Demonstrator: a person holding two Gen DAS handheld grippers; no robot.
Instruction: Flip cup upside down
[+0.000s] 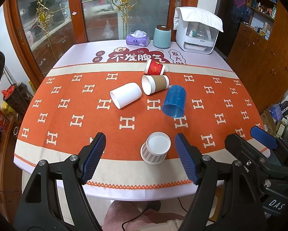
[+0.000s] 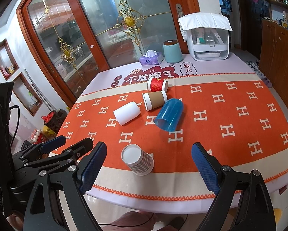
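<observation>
A plaid paper cup (image 1: 155, 148) stands upside down near the table's front edge, flat base up; it also shows in the right wrist view (image 2: 139, 159). Lying on their sides farther back are a white cup (image 1: 126, 97), a brown-sleeved cup (image 1: 155, 84), a red cup (image 1: 154, 67) and a blue plastic cup (image 1: 174, 101). My left gripper (image 1: 140, 157) is open and empty, with the plaid cup between its fingers' lines but ahead of them. My right gripper (image 2: 149, 170) is open and empty, just short of the plaid cup.
An orange patterned cloth (image 1: 66, 104) covers the table. At the back stand a tissue box (image 1: 137, 38), a teal canister (image 1: 161, 36) and a white appliance (image 1: 197, 32) with a towel on it. A glass door is behind, wooden cabinets on the right.
</observation>
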